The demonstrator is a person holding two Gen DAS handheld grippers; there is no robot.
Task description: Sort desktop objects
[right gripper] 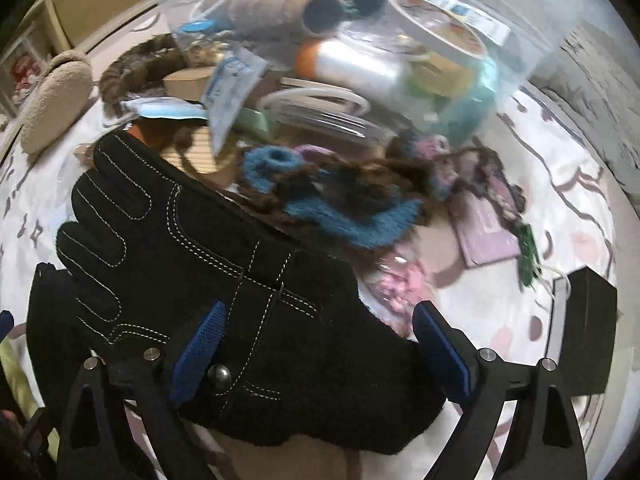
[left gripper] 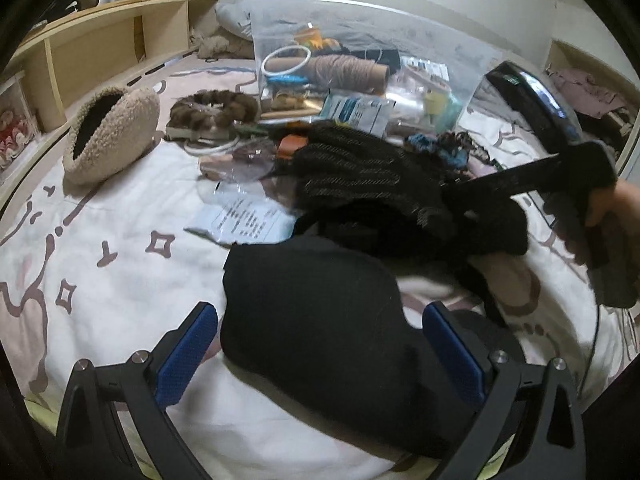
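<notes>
Both tongs are spread wide. The left tongs (left gripper: 320,352) straddle a flat black cloth (left gripper: 320,320); the right tongs (right gripper: 320,352) straddle a black stitched glove (right gripper: 224,264) on the bed (left gripper: 120,280).

**Both claws wide apart, tilted downward**

The left claw (left gripper: 320,360) stands with its blue pads (left gripper: 186,354) far apart, pressing on nothing. The right claw (right gripper: 320,354) is spread equally wide and tilts steeply down. In the left wrist view, a bare hand (left gripper: 612,216) grips the right tool at three o'clock.
</notes>
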